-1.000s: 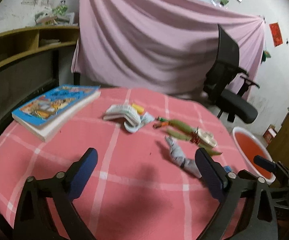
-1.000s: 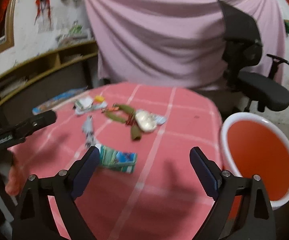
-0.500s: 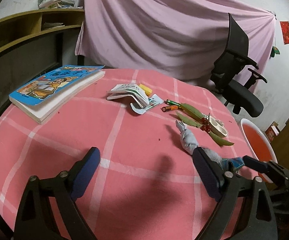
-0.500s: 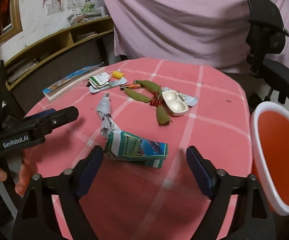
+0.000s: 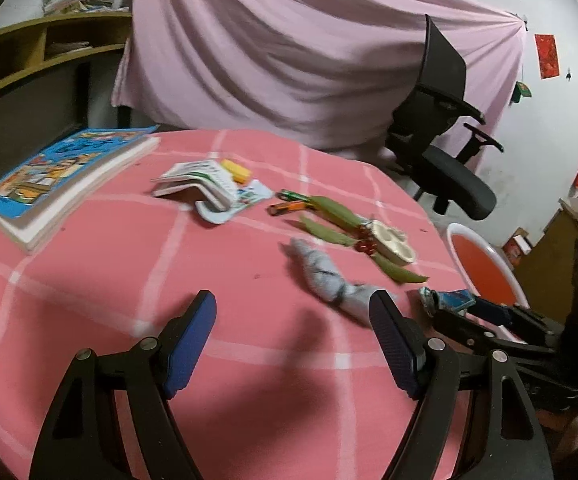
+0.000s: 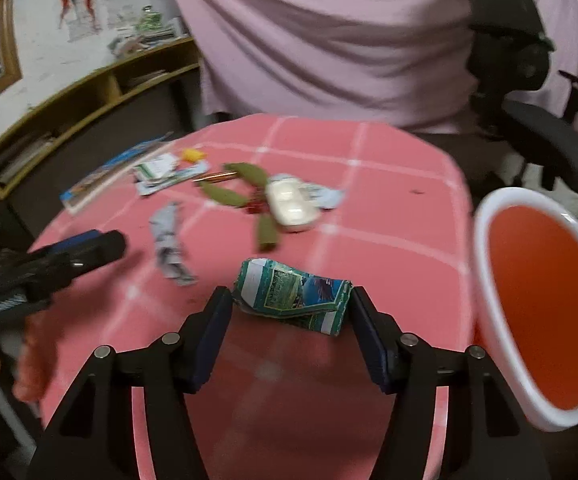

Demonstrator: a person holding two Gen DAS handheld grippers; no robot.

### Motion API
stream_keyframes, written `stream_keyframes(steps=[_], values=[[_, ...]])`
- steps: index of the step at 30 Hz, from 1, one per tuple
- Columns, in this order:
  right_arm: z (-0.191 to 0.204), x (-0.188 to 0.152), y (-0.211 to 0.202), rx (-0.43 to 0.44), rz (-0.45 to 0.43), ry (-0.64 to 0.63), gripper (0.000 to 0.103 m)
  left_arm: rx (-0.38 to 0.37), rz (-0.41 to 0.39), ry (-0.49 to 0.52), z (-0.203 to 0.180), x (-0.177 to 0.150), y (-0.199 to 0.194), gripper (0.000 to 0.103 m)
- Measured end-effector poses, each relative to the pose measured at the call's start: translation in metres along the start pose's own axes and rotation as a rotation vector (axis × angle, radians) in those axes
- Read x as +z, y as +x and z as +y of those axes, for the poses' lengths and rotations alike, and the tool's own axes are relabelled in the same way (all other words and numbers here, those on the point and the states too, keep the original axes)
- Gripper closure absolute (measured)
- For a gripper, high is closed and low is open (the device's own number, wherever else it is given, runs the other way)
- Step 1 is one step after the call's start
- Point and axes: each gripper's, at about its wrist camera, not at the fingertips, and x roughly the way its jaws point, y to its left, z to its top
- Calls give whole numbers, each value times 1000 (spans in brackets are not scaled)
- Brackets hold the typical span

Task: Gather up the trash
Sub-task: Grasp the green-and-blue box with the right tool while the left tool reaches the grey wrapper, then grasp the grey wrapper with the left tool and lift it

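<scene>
**Now closing both grippers, the right one around the crushed carton**

Here we are bringing the right gripper (image 6: pixel 291 306) in around the crushed green-and-blue carton (image 6: pixel 294 296). Its jaws are closing, and the carton is lying crosswise between the fingertips; the left finger (image 6: pixel 213 328) is right at one crumpled end and the right finger (image 6: pixel 369 332) is at the other, though we cannot tell whether the pads are pressing on it. Just to the right of these fingers the red bin with its white rim (image 6: pixel 485 280) is standing open beside the table. Ahead of the fingers a white two-cup tray (image 6: pixel 289 204) is lying among green leaves (image 6: pixel 233 196), and to the left a twisted grey paper wad (image 6: pixel 169 244) is resting on the pink checked tablecloth (image 6: pixel 389 240).

We are also closing the left gripper (image 5: pixel 293 340), with only bare cloth between its fingers. The grey wad (image 5: pixel 321 276) is lying just ahead of its right finger (image 5: pixel 389 340), partly behind the tip. Farther ahead we are seeing the leaves (image 5: pixel 329 220), two batteries (image 5: pixel 289 204), a folded green-and-white packet (image 5: pixel 197 184) and a small yellow piece (image 5: pixel 235 170). Far to the left a blue-covered book (image 5: pixel 57 176) is lying near the table's edge.
</scene>
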Motion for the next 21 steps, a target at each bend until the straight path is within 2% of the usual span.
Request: stream_keyframes(steps=[3,5,9,17,18,20,21], values=[[-8,-1,0,14,-10,22,44,-42,16,-15,-9,5,5,30],[-10,-1,0,15,-18,19,44,-39,28,3,-18,6,9,30],[-15,0,-1,6,-35,18,44,3,68,62,-32,8,20,30],[-26,-3,-3,33,-50,32,44,102,120,115,-51,8,40,31],[-26,-3,-3,36,-50,35,44,113,124,123,-54,7,42,34],[-28,-4,-2,44,-52,45,44,150,139,149,-58,6,46,53],[-30,-4,-3,47,-53,49,44,166,143,160,-59,5,49,55]])
